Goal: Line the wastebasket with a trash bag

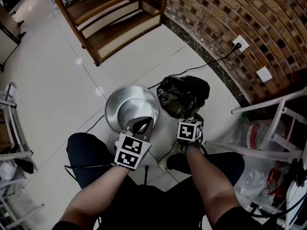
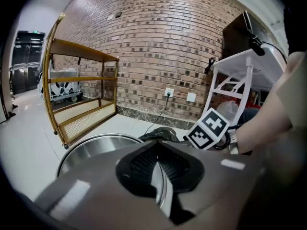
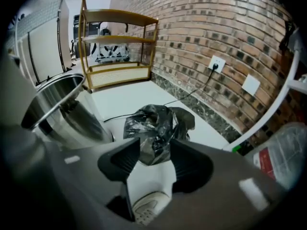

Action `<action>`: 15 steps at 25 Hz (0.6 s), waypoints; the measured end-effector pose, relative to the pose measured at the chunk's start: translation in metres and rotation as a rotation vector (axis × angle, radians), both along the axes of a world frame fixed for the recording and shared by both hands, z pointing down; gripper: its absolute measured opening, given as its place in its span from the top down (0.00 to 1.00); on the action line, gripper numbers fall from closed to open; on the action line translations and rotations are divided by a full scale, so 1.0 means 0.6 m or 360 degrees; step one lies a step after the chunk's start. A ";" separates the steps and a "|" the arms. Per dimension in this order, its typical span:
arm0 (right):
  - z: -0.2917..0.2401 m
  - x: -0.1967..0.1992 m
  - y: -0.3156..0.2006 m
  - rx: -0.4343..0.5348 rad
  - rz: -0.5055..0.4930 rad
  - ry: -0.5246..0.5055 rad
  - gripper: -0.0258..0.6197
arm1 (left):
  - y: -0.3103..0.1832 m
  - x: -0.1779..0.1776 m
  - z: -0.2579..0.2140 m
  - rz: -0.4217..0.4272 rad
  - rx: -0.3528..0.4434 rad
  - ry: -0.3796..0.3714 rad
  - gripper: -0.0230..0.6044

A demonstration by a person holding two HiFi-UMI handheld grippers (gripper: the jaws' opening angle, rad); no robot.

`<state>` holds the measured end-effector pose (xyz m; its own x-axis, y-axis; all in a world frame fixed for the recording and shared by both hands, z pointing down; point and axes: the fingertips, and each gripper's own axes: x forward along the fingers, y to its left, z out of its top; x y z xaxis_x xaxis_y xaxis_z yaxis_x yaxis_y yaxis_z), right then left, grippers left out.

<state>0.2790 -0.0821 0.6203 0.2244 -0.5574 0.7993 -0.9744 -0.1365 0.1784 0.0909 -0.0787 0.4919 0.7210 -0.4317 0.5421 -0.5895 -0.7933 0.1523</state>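
Observation:
A round, shiny metal wastebasket point(image 1: 132, 102) stands on the white tile floor in front of my knees and leans in the right gripper view point(image 3: 57, 114). My left gripper point(image 1: 142, 122) is at its near rim and shut on it; a thin strip of that bright rim shows between the closed pads in the left gripper view point(image 2: 157, 169). A crumpled black trash bag point(image 1: 184, 95) lies on the floor just right of the basket. My right gripper point(image 1: 190, 115) stands open over its near edge, and a fold of the bag point(image 3: 153, 128) lies between the spread jaws point(image 3: 154, 150) without being pressed.
A wooden shelf cart point(image 1: 115, 18) stands at the back. A brick wall with a socket point(image 1: 241, 43) and a black cable runs along the right. A white rack point(image 1: 268, 128) with a plastic bag point(image 1: 261, 162) is at the right. My shoe point(image 3: 144, 207) is under the right gripper.

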 end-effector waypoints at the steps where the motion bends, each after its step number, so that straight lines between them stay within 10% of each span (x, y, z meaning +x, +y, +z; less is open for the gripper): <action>1: 0.008 0.004 -0.005 -0.0016 0.0007 0.0002 0.65 | -0.001 -0.001 0.000 0.0000 -0.0001 0.0001 0.96; 10: 0.058 0.041 -0.028 -0.0161 0.0121 -0.0005 0.65 | -0.008 -0.019 0.011 -0.0026 -0.0027 -0.0009 0.96; 15: 0.044 0.052 -0.032 -0.0150 0.0147 0.0036 0.84 | -0.009 -0.022 0.010 -0.0027 -0.0016 -0.0012 0.96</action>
<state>0.3102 -0.1014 0.6467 0.2902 -0.4562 0.8412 -0.9540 -0.2074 0.2166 0.0776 -0.0839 0.4980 0.7096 -0.4382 0.5518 -0.6040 -0.7816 0.1560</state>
